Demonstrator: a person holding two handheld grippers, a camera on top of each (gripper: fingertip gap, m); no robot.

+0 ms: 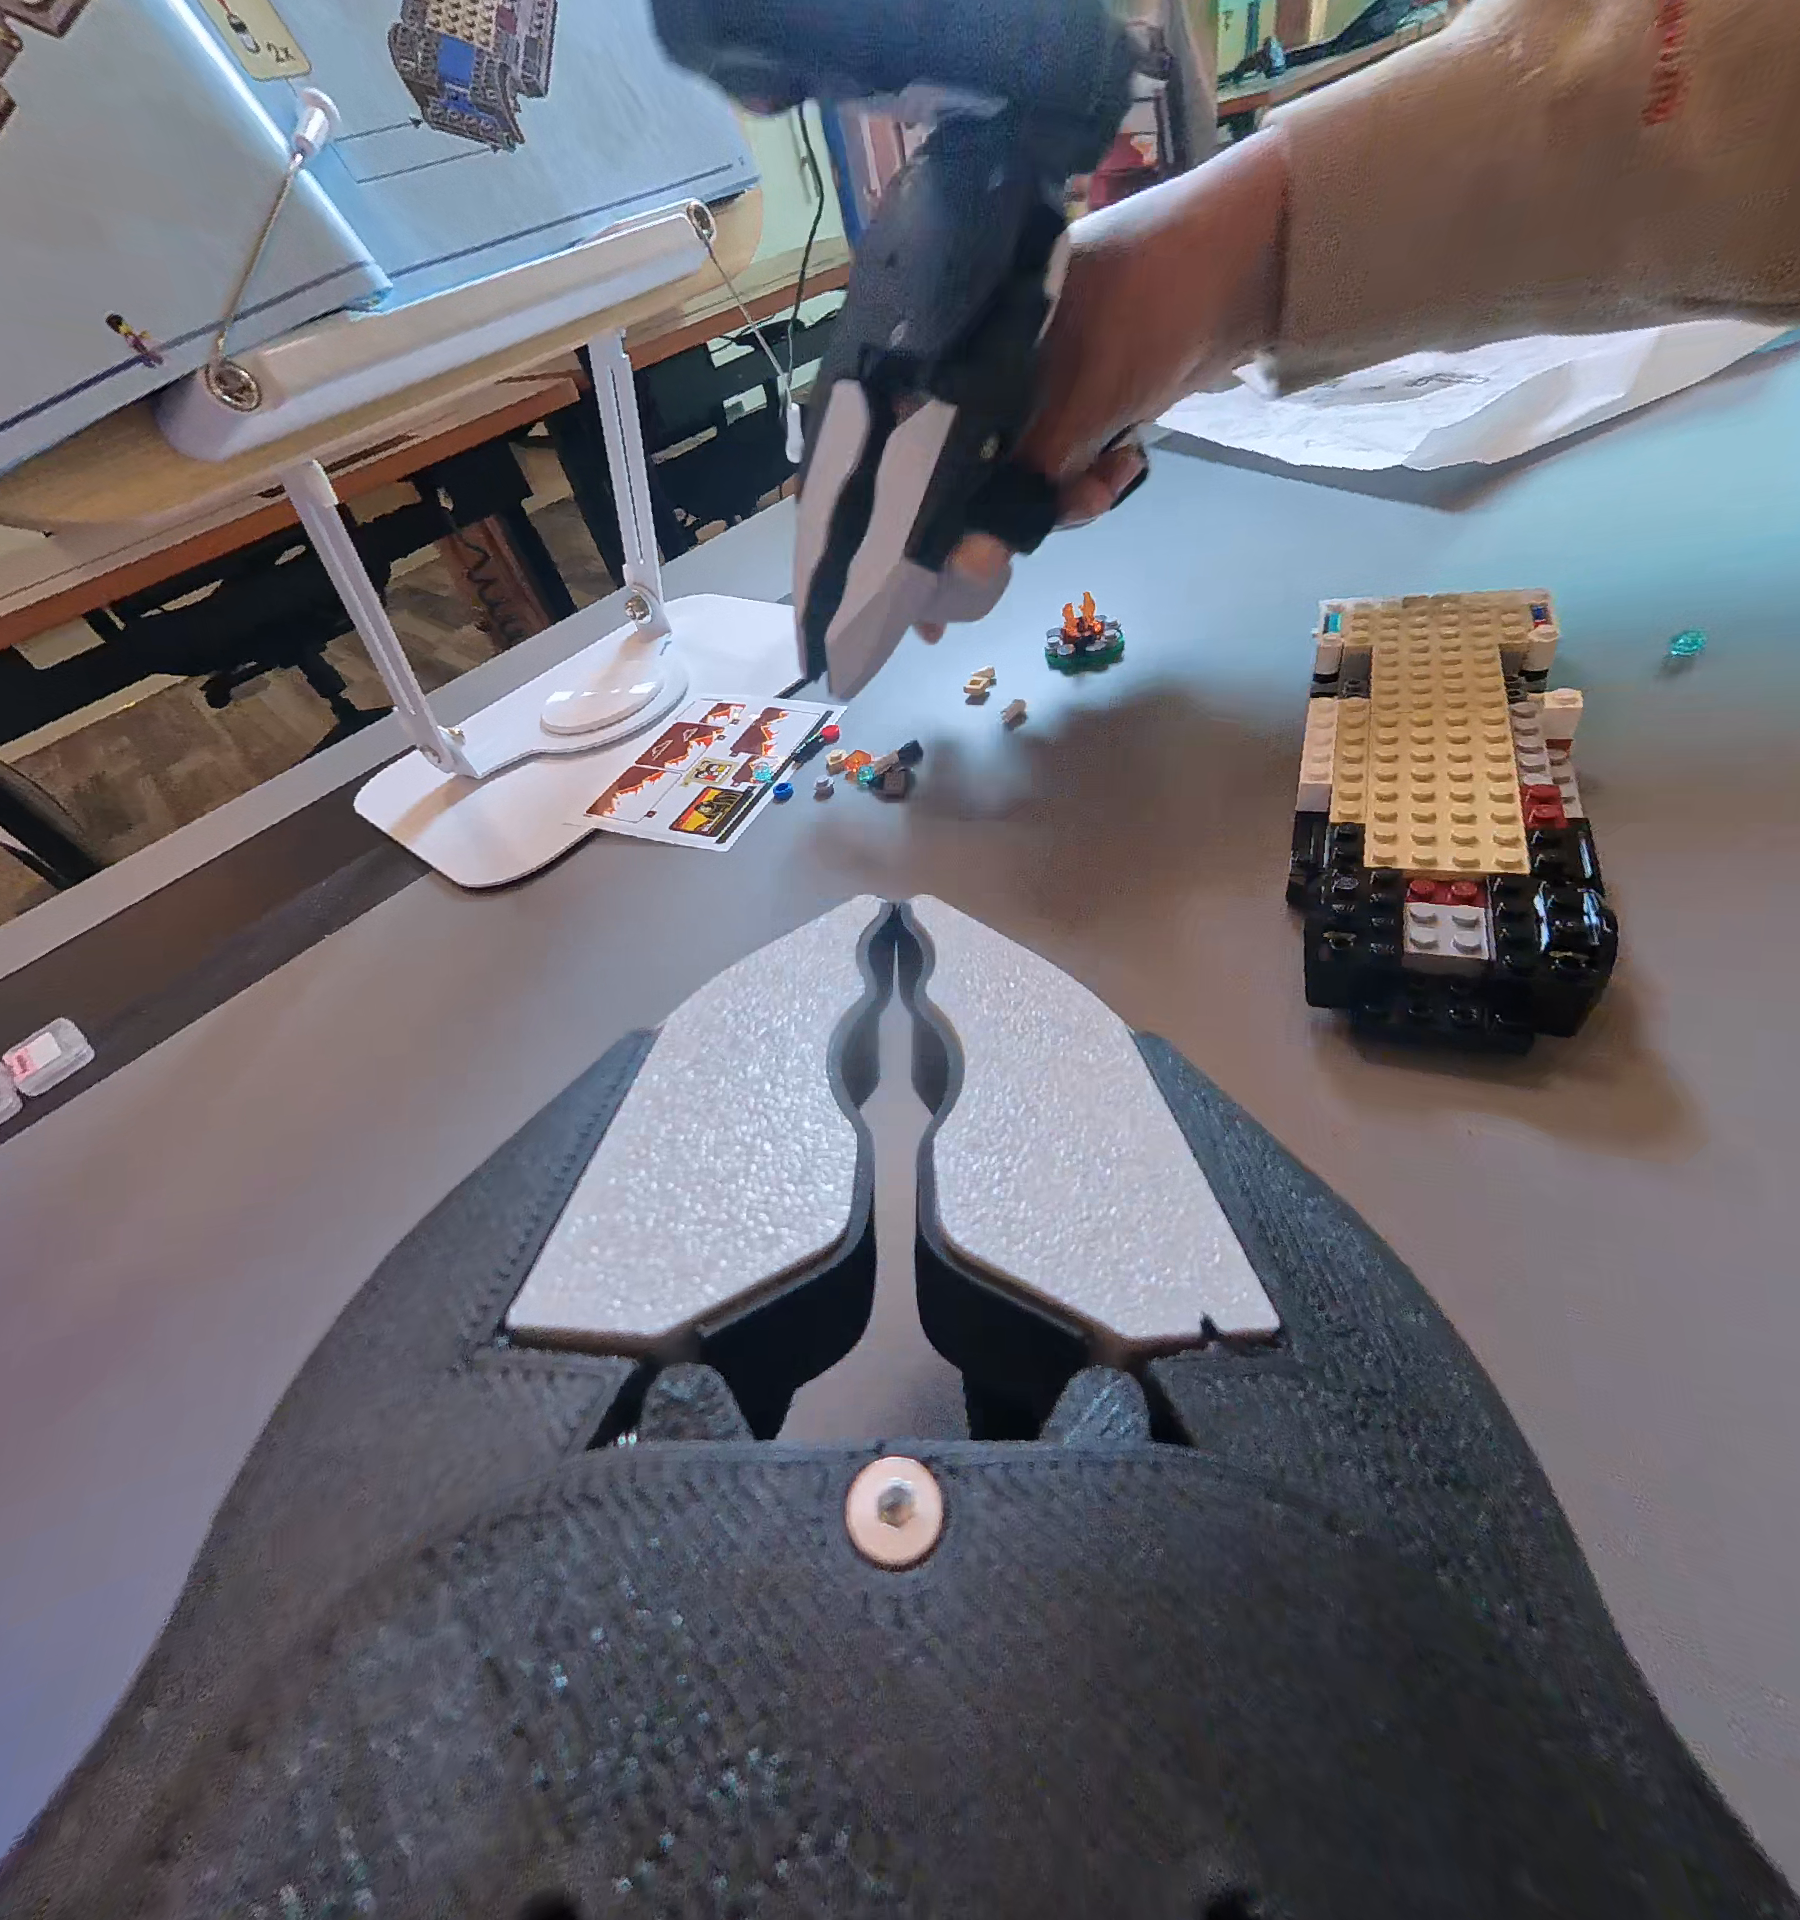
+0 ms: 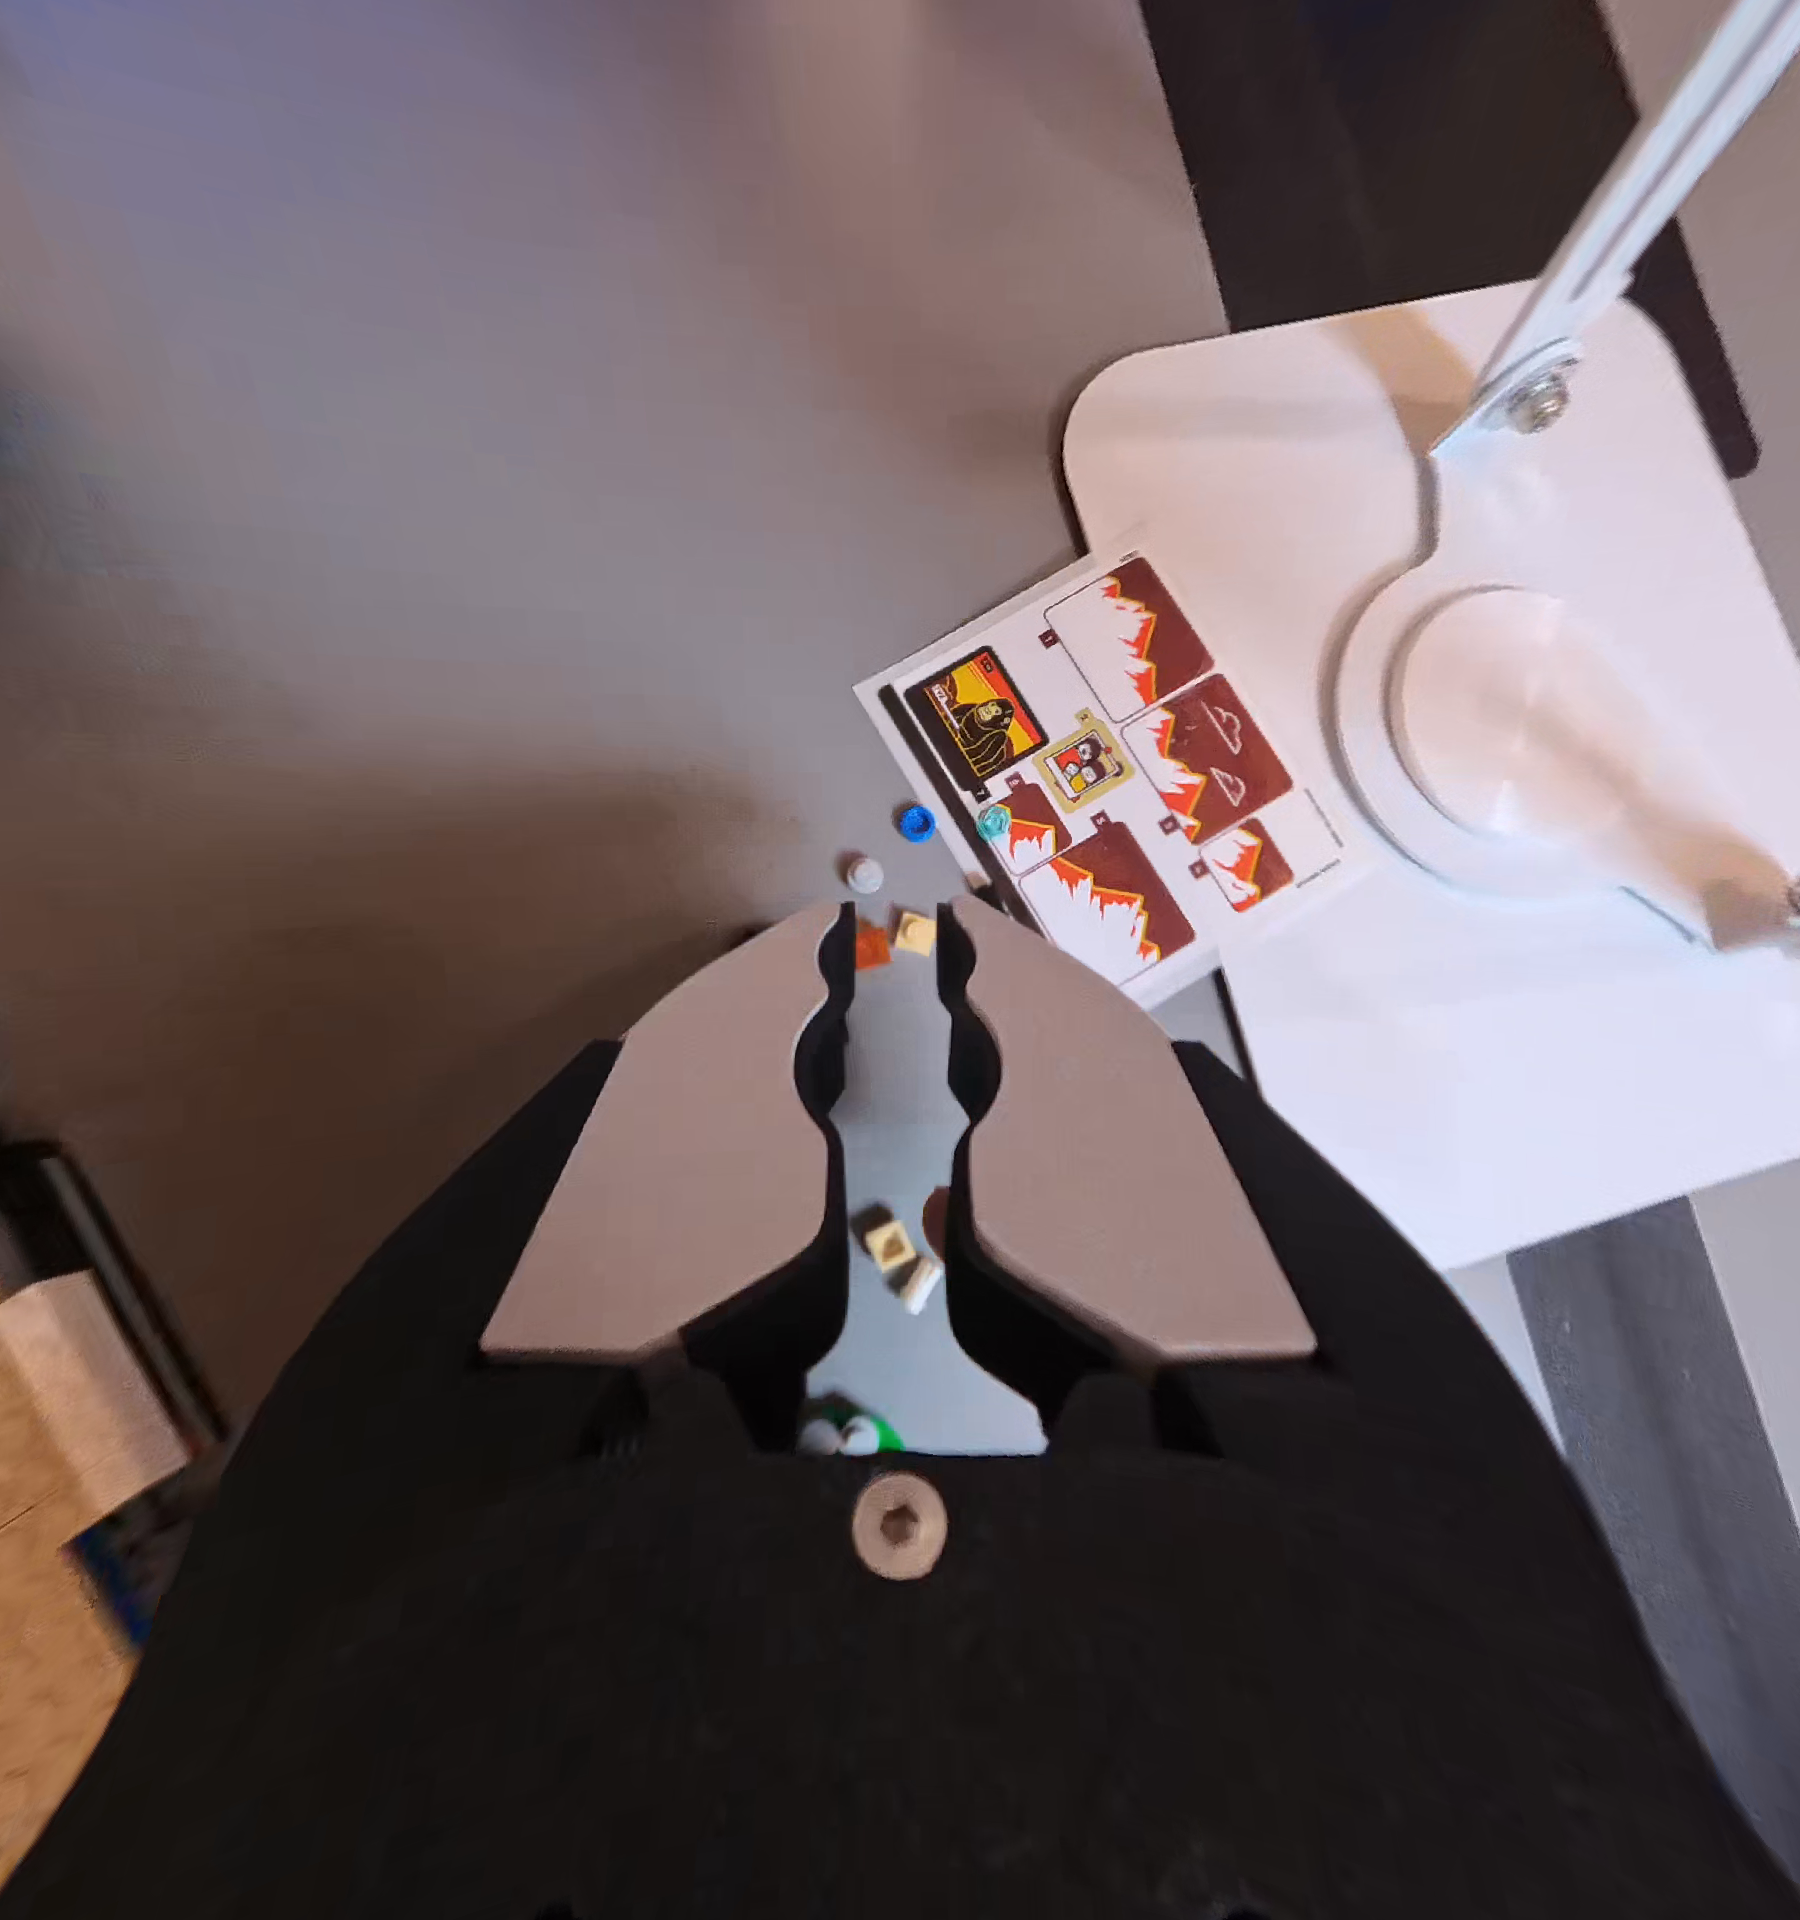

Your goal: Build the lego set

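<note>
grey table (image 1: 1135,1143) | room: desks behind | left fingers (image 1: 771,1091) together | right fingers (image 2: 688,1091) apart, holding nothing

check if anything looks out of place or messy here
Only mildly: small loose bricks lie scattered on the grey table, one teal stud sits on the sticker sheet, another teal piece lies stray beyond the brick model.

Open instruction booklet (image 1: 252,156) above the white stand (image 1: 522,769): cut off by the top and left edges. Hand (image 1: 1166,343) and right gripper (image 1: 839,665) over the stand's sticker sheet (image 1: 709,774): motion-blurred; sleeve runs off the right edge. Small loose pieces (image 1: 854,769) beside the sheet: too small to tell shapes. In the right wrist view, a green-and-white piece (image 2: 849,1434) is mostly hidden under the gripper body; the left margin is smeared.
</note>
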